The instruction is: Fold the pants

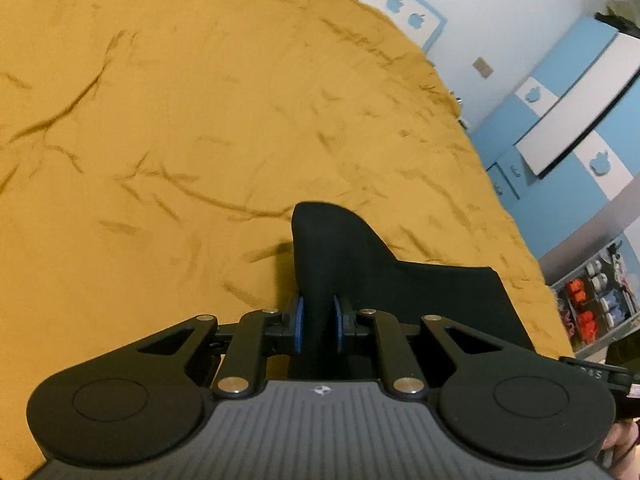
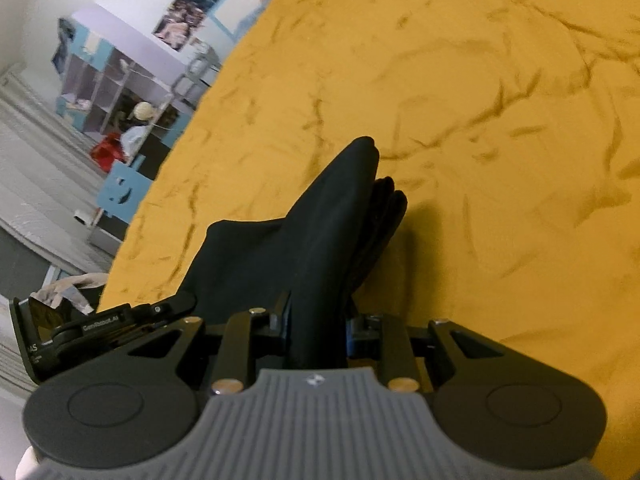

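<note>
The black pants point(image 1: 424, 288) lie on a mustard-yellow bed cover point(image 1: 200, 120). My left gripper point(image 1: 318, 320) is shut on a bunched edge of the pants, which stands up between the blue pads point(image 1: 297, 320). The rest of the cloth spreads flat to the right. In the right wrist view my right gripper point(image 2: 318, 332) is shut on another thick fold of the pants point(image 2: 332, 216), lifted off the cover point(image 2: 500, 160). The other gripper point(image 2: 80, 332) shows at the left edge there.
The bed cover is wrinkled and fills most of both views. Past the bed's right edge stand blue and white cabinets point(image 1: 572, 120) and a shelf of shoes point(image 1: 592, 304). Past its left edge are a cubby shelf point(image 2: 120, 92), a blue stool point(image 2: 120, 192) and grey floor.
</note>
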Tool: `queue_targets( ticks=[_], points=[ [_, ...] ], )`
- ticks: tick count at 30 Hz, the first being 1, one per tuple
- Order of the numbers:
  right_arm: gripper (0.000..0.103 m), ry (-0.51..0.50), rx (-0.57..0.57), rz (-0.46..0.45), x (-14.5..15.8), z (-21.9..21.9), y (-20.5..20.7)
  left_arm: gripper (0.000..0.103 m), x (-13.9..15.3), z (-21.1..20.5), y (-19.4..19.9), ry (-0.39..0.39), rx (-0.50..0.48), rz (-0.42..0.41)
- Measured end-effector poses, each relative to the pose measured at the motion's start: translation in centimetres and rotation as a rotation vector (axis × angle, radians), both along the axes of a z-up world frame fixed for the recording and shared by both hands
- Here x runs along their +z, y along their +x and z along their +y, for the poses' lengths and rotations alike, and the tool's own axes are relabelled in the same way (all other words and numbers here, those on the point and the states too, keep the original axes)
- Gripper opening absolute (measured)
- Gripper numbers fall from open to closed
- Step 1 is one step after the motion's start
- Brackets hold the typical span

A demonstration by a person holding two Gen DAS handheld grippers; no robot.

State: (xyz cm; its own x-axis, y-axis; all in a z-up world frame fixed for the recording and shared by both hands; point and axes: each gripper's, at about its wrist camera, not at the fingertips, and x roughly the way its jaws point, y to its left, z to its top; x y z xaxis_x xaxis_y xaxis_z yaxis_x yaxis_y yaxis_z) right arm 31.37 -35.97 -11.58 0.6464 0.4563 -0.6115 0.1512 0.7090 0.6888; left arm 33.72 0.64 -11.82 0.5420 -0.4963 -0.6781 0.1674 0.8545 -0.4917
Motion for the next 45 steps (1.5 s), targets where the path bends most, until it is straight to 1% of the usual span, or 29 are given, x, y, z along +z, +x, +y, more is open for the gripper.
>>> queue_targets(
  ticks=[3,8,10,11,14,19,21,23,25,26,27,28,30,32,34,36,37,38,39,40,43,45],
  points=[
    [0.019,0.005,0.006,0.018,-1.1,0.0,0.5,0.016,-1.5,0.8,0.3,-0.013,0.004,0.017],
    [0.019,0.007,0.010,0.069,-3.1,-0.5,0.9,0.020,-2.6,0.5,0.4,0.046,-0.021,0.031],
    [0.020,0.035,-0.006,0.085,-3.7,-0.7,0.9,0.025,-2.8,0.6,0.4,0.055,-0.014,0.042],
    [0.020,0.040,-0.011,0.087,-3.7,-0.6,0.9,0.026,-2.7,0.8,0.4,0.059,-0.011,0.042],
    [0.024,0.003,-0.011,0.089,-3.0,-0.5,0.7,0.029,-2.1,0.8,-0.3,0.096,-0.028,0.033],
    [0.034,-0.032,-0.033,0.100,-1.8,-1.4,-0.6,0.031,-0.6,1.6,-2.1,0.132,-0.058,0.049],
    [0.036,-0.079,-0.043,0.092,-1.0,-1.9,-1.6,0.033,0.2,1.8,-3.4,0.165,-0.072,0.042],
    [0.037,-0.127,-0.049,0.083,0.0,-2.3,-2.9,0.033,0.9,1.8,-4.7,0.205,-0.089,0.026],
    [0.035,-0.199,-0.049,0.053,1.2,-2.0,-4.3,0.033,1.8,1.8,-6.3,0.243,-0.084,-0.009],
    [0.035,-0.262,-0.044,0.031,2.1,-1.4,-5.0,0.033,2.3,1.7,-7.4,0.262,-0.075,-0.040],
    [0.032,-0.335,-0.034,0.000,3.0,-0.6,-5.9,0.033,2.8,1.4,-8.2,0.280,-0.062,-0.067],
    [0.032,-0.394,-0.017,-0.037,3.8,0.3,-6.7,0.033,3.3,1.1,-9.1,0.310,-0.044,-0.099],
    [0.032,-0.485,0.037,-0.112,5.0,2.4,-8.1,0.034,4.1,-0.1,-11.3,0.356,-0.050,-0.177],
    [0.032,-0.567,0.088,-0.159,5.5,4.6,-9.2,0.034,4.4,-1.2,-13.1,0.382,-0.069,-0.217],
    [0.032,-0.641,0.129,-0.181,5.3,6.4,-9.9,0.035,4.2,-2.3,-14.5,0.422,-0.079,-0.245],
    [0.032,-0.702,0.167,-0.177,4.6,7.8,-10.4,0.035,3.6,-3.1,-15.6,0.468,-0.090,-0.266],
    [0.029,-0.737,0.176,-0.169,4.2,8.4,-10.5,0.035,3.1,-3.4,-16.0,0.485,-0.103,-0.265],
    [0.029,-0.776,0.181,-0.155,3.6,8.8,-10.6,0.035,2.7,-3.6,-16.3,0.500,-0.114,-0.260],
    [0.029,-0.791,0.186,-0.143,3.0,8.9,-10.6,0.035,2.2,-3.8,-16.6,0.517,-0.119,-0.258],
    [0.028,-0.783,0.186,-0.135,2.5,8.8,-10.6,0.035,1.8,-3.9,-16.8,0.529,-0.123,-0.253],
    [0.028,-0.755,0.184,-0.096,0.9,8.1,-10.6,0.036,0.9,-3.7,-16.9,0.508,-0.128,-0.215],
    [0.028,-0.747,0.182,-0.090,0.7,8.1,-11.0,0.036,1.1,-3.7,-17.1,0.518,-0.138,-0.210]
  ],
)
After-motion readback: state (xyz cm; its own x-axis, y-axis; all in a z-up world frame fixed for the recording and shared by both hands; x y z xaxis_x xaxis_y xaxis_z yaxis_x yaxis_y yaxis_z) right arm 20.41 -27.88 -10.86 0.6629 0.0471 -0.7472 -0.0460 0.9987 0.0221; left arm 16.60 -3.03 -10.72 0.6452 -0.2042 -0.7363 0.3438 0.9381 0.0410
